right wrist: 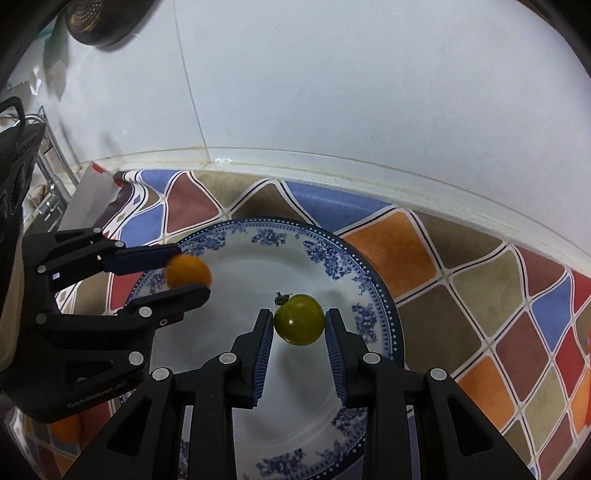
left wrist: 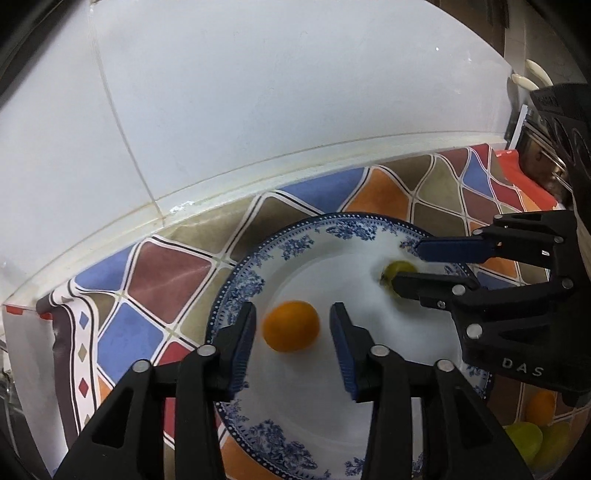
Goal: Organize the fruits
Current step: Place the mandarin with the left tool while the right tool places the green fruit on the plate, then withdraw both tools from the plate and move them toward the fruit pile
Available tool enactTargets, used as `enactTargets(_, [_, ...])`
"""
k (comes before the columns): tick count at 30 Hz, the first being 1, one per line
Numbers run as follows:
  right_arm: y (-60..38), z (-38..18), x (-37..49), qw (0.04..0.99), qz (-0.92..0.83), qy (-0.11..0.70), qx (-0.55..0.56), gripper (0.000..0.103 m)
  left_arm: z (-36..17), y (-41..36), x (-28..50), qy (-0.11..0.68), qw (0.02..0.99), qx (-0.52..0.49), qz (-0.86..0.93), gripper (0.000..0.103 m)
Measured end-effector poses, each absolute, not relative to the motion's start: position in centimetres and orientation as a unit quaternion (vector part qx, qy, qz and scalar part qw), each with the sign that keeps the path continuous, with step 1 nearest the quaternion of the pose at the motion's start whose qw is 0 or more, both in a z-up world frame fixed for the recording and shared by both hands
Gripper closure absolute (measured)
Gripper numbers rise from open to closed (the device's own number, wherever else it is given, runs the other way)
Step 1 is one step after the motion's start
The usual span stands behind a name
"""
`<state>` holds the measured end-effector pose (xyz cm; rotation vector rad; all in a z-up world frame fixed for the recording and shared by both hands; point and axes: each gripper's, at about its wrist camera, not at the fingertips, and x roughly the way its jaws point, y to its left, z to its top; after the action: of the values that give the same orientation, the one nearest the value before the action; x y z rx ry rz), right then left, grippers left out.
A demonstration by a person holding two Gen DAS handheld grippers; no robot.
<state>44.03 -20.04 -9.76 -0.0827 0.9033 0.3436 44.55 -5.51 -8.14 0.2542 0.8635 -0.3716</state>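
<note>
A blue-and-white patterned plate (left wrist: 258, 266) lies on a colourful diamond-pattern cloth; it also shows in the right wrist view (right wrist: 369, 280). An orange fruit (left wrist: 291, 325) sits between the fingers of my left gripper (left wrist: 293, 325), which is open with gaps on both sides. The fruit looks blurred. In the right wrist view the orange fruit (right wrist: 188, 272) sits between the left gripper's fingers (right wrist: 147, 258). A green tomato-like fruit (right wrist: 299, 324) with a stem sits between the pads of my right gripper (right wrist: 299, 328), which touch or nearly touch it. It shows in the left wrist view (left wrist: 397, 269).
White tiled wall (left wrist: 258, 92) rises just behind the plate. More fruits, orange (left wrist: 541, 408) and green (left wrist: 524, 439), lie at the lower right. A metal rack (right wrist: 51, 177) stands at the left; a dark strainer (right wrist: 99, 22) hangs above.
</note>
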Motion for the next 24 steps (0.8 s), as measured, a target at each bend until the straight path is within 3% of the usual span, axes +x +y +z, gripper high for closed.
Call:
enactTargets(2, [-20.1, -9.4, 43.7, 0.889, 0.159, 0.427, -0.043, 0.063, -7.7, -5.3, 44.2, 0.41, 0.887, 0.121, -0.175, 0.058])
enactTargets(12, [-20.3, -6.3, 39.5, 0.91, 0.134, 0.392, -0.035, 0.063, -3.2, -4.1, 39.0, 0.358, 0.913, 0.116, -0.156, 0.038])
enactTargets(20, [-19.7, -2.5, 33.8, 0.935, 0.113, 0.334, -0.026, 0.048, 0.4, -2.9, 33.5, 0.307, 0.933, 0.119, -0.147, 0.027])
enactTargets(24, [-19.3, -1.0, 30.9, 0.945, 0.105, 0.309, -0.023, 0.047, 1.9, -1.9, 30.5, 0.283, 0.942, 0.116, -0.137, 0.021])
